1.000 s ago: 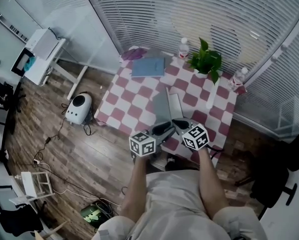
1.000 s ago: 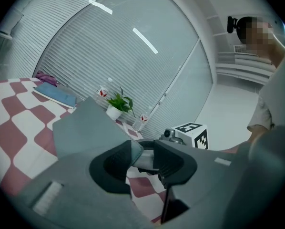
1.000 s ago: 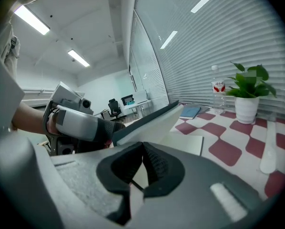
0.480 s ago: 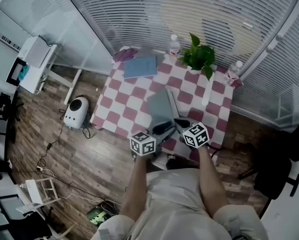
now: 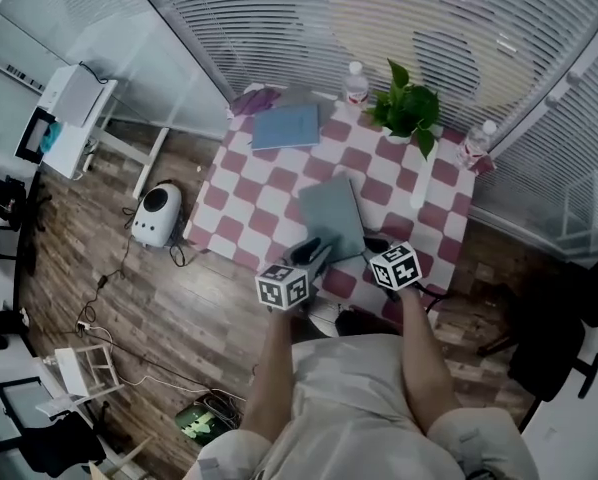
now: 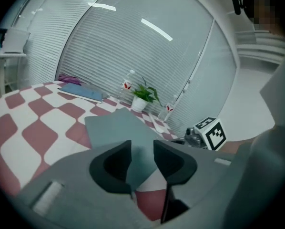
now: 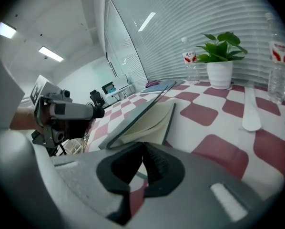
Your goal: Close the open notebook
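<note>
Left hand-held gripper (image 5: 314, 252) at notebook (image 5: 331, 215) corner, jaws apart

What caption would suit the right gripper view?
Grey-covered notebook, cover nearly down, on a red-and-white checked tablecloth, a potted green plant behind.

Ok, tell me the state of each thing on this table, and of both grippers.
notebook: nearly shut, cover raised at a slant over the pages
left gripper: open, jaws apart
right gripper: shut, nothing between its jaws
blue book: closed, lying flat
near water bottle: upright, capped
far water bottle: upright, capped
potted plant: upright
</note>
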The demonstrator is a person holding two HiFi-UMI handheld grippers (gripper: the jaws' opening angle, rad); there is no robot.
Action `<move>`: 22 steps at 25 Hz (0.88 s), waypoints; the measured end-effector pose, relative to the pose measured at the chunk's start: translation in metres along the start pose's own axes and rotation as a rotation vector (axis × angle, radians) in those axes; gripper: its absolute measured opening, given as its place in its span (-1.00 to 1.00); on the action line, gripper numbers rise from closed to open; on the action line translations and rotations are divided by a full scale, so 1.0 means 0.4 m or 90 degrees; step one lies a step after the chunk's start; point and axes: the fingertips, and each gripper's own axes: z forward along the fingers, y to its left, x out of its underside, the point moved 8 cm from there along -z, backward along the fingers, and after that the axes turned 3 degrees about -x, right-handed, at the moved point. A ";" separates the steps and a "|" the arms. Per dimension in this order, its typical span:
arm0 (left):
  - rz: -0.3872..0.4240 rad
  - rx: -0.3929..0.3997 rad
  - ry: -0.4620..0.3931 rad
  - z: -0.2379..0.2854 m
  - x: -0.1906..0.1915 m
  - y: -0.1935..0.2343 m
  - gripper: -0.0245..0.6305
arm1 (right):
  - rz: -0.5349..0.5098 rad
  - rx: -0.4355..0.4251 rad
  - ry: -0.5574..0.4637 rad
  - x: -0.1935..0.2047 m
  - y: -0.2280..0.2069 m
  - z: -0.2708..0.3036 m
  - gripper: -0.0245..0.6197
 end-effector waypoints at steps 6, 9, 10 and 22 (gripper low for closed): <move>0.018 -0.061 0.019 -0.015 0.039 0.006 -0.45 | -0.037 0.030 0.073 0.002 -0.010 0.024 -0.92; 0.044 -0.075 0.020 -0.025 0.040 0.008 -0.45 | -0.052 0.033 0.096 0.001 -0.014 0.030 -0.92; 0.039 -0.082 0.015 -0.031 0.037 0.013 -0.45 | -0.055 0.033 0.102 -0.001 -0.013 0.033 -0.92; -0.007 -0.138 -0.038 -0.139 0.057 0.007 -0.55 | -0.044 0.131 0.115 0.014 0.006 0.017 -0.92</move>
